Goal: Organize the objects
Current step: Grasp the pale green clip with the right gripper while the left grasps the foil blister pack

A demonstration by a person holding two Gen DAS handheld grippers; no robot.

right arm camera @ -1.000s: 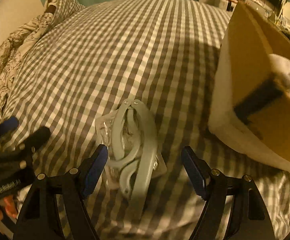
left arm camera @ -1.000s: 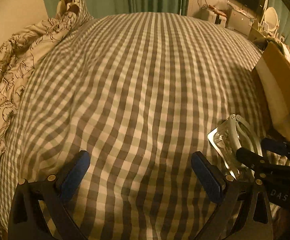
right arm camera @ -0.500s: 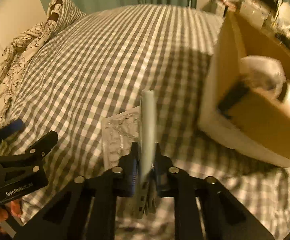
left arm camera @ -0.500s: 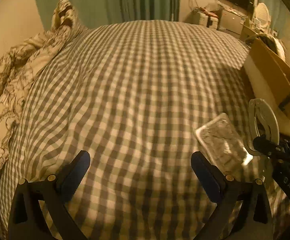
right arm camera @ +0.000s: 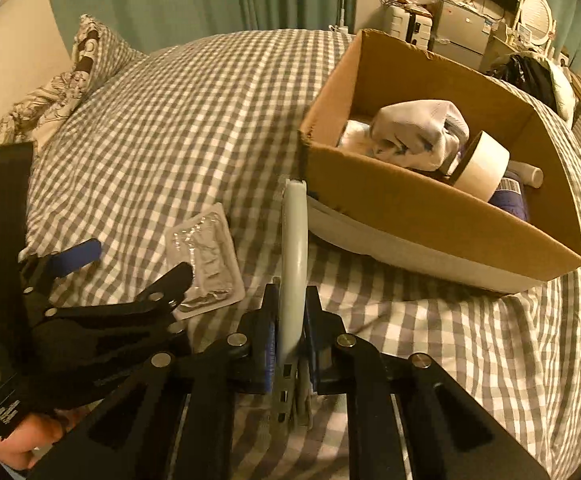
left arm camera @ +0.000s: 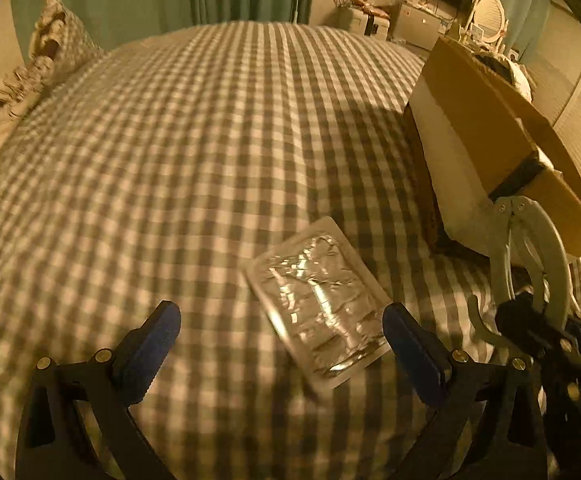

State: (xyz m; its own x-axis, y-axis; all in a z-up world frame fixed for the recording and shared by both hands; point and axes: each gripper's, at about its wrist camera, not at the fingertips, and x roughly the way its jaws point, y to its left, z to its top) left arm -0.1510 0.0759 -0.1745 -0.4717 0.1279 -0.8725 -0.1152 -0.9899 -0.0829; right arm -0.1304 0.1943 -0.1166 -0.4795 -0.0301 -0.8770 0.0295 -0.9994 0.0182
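Right gripper (right arm camera: 292, 354): jaws pressed together on the lower shank of a pale grey plier-like tool (right arm camera: 293, 248), seen edge-on at frame centre, its tip pointing up toward the near corner of the cardboard box (right arm camera: 410, 200). The jaws have just been closing, with the tool between them. Left gripper (left arm camera: 280, 338): jaws spread, holding nothing, poised over the clear blister pack (left arm camera: 316, 304), which lies flat on the checked bedspread (left arm camera: 210, 140), nearer the right-hand jaw. Box sits at right of frame, tilted on the soft bed, already holding a tape roll (right arm camera: 480, 170) and a crumpled white bag (right arm camera: 414, 136). Risks: the narrow pinch on a thin hinged tool may let it pivot or slip during the carry; its tip could catch the box's near wall. The flat, slick pack offers little edge, so the left jaws may skate off it. Both grippers angle steeply downward; a person's hand (right arm camera: 18, 440) shows at lower left.
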